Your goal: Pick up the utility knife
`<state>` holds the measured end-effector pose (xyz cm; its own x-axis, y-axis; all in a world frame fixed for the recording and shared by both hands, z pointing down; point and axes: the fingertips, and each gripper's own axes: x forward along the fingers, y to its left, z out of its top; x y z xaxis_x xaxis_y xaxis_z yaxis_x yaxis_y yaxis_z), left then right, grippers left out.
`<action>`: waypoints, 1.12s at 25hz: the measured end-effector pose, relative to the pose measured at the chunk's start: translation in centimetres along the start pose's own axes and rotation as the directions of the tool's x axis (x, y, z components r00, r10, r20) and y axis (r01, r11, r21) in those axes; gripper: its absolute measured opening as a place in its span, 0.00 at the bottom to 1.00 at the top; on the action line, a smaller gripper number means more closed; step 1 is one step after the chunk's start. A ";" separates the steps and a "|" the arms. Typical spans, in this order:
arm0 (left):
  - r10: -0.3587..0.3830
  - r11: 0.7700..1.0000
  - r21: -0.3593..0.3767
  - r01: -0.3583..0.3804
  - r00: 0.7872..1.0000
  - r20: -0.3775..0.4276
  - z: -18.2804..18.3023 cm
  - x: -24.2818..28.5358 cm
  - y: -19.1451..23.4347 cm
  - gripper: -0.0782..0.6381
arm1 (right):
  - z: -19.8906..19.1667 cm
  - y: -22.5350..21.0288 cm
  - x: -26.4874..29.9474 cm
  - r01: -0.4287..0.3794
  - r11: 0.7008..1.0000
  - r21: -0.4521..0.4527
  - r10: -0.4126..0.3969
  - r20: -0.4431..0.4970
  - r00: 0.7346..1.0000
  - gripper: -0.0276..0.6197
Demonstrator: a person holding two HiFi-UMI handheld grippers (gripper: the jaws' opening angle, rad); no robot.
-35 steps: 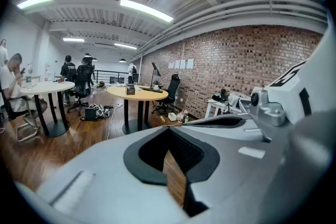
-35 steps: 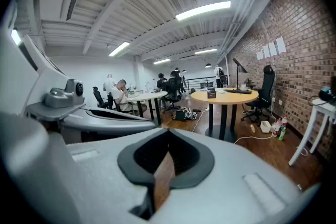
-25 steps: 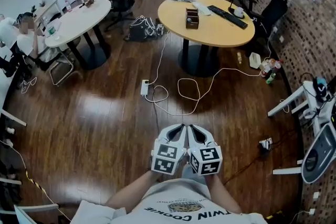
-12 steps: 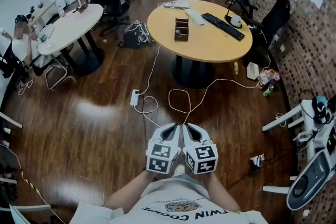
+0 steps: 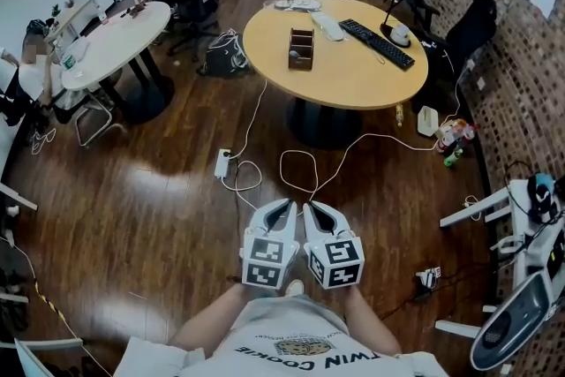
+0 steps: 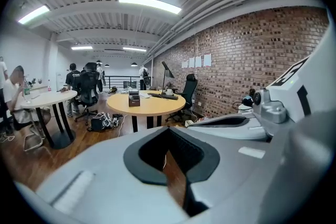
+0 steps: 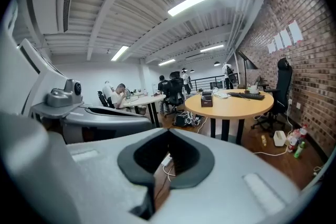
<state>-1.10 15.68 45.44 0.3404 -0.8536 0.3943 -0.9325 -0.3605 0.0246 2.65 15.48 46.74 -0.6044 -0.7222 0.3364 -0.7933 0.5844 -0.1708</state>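
The white left gripper (image 5: 284, 207) and the white right gripper (image 5: 311, 209) are held close side by side above the dark wooden floor (image 5: 159, 216), and each pair of jaws is seen pressed together with nothing between them. Ahead, well apart from both, the round yellow-topped table (image 5: 353, 75) is seen, with a small brown wooden organiser box (image 5: 301, 49) and a long black keyboard (image 5: 378, 44) set on it. The utility knife cannot be picked out in any view.

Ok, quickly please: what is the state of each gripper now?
Left gripper: closed, holding nothing.
Right gripper: closed, holding nothing.
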 end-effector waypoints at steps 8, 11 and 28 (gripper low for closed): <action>-0.034 0.999 -0.005 0.034 0.999 0.010 1.2 4.5 1.0 0.12 | 0.7 -2.8 2.8 0.028 1.000 0.006 -0.028 -0.014 1.000 0.05; -0.055 0.998 -0.007 0.055 0.998 0.005 1.2 6.8 1.9 0.12 | 1.3 -4.3 5.0 0.049 0.999 0.013 -0.048 -0.017 0.999 0.05; -0.171 0.985 -0.025 0.172 0.985 0.037 6.9 17.7 14.8 0.12 | 8.5 -7.0 21.0 0.147 0.989 -0.007 -0.147 -0.028 0.989 0.05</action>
<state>-8.00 -7.33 46.45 0.4991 -0.7928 0.3499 -0.8627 -0.4926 0.1146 -5.15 -6.92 47.17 -0.4789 -0.7895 0.3838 -0.8730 0.4744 -0.1133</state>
